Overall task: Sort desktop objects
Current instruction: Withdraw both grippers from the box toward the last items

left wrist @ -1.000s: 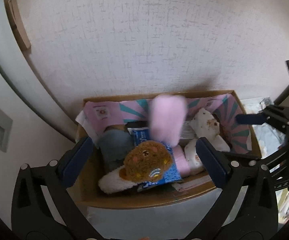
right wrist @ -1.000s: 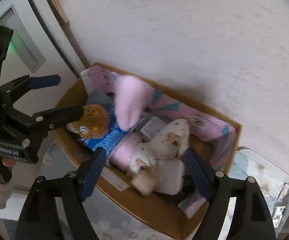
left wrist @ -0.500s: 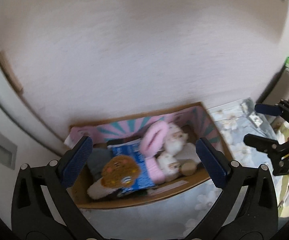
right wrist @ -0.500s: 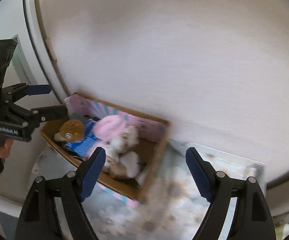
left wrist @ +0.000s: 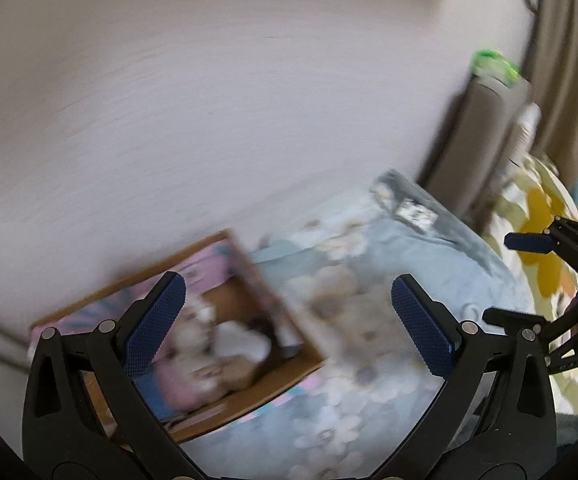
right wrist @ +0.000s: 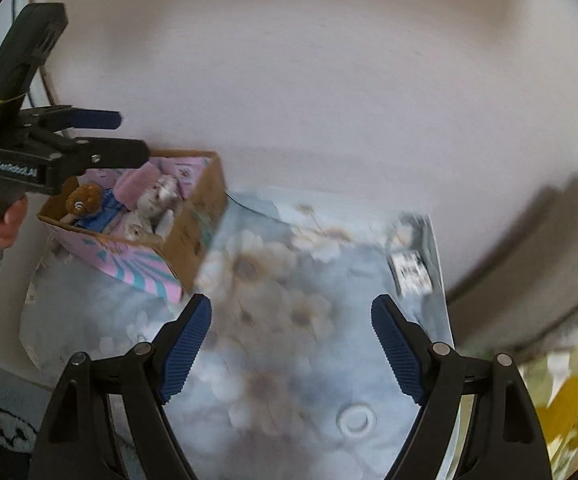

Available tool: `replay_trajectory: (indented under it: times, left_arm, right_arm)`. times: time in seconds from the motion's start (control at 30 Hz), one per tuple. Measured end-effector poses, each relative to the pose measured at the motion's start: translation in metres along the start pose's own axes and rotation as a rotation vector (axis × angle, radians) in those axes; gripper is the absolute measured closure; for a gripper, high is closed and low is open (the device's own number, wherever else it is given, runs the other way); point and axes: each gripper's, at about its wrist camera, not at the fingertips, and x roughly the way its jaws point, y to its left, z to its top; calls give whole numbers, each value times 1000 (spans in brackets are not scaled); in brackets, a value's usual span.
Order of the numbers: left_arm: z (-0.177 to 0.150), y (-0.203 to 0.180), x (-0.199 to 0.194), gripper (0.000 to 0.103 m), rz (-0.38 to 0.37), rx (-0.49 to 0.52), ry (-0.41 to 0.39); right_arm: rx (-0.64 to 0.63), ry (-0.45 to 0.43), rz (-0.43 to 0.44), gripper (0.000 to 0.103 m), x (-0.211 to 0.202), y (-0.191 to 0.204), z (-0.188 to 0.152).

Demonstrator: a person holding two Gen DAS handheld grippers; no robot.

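A cardboard box [right wrist: 205,216] with a pink and teal lining stands at the table's far left against the wall. It holds a pink plush [right wrist: 137,182], a brown round toy [right wrist: 85,198], a blue packet [right wrist: 109,208] and white soft toys [right wrist: 161,196]. In the blurred left wrist view the box [left wrist: 289,376] lies low left. My left gripper [left wrist: 289,328] is open and empty above the box's right end; it also shows in the right wrist view [right wrist: 129,136]. My right gripper [right wrist: 291,344] is open and empty over the floral tablecloth [right wrist: 289,280]; it also shows in the left wrist view [left wrist: 529,280].
A small black-and-white patterned card [right wrist: 411,272] lies at the table's far right corner. A beige chair back [right wrist: 529,264] and yellow-flowered fabric [right wrist: 565,408] are to the right. A white wall runs behind the table.
Both grippers have pulled back and swung right, away from the box. The pink plush, in mid-air a second ago, now lies in the box. Both stay open.
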Motion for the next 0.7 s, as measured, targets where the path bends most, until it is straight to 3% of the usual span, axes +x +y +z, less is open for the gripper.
replay_trajectory:
  times: [0.17, 0.37, 0.53, 0.6, 0.7]
  left_arm:
    - [13, -51, 34, 1, -107, 92, 40]
    - [17, -112, 92, 1, -215, 212, 96]
    - [21, -147, 172, 1, -246, 247, 135]
    - [24, -155, 196, 1, -270, 273, 122]
    - [32, -166, 231, 1, -249, 334, 96]
  right_arm:
    - [83, 40, -53, 24, -6, -27, -40]
    - [154, 97, -51, 24, 3, -48, -88]
    - [167, 128, -77, 24, 31, -54, -117]
    - [185, 135, -81, 24, 42, -59, -124]
    - [163, 120, -86, 24, 54, -61, -129]
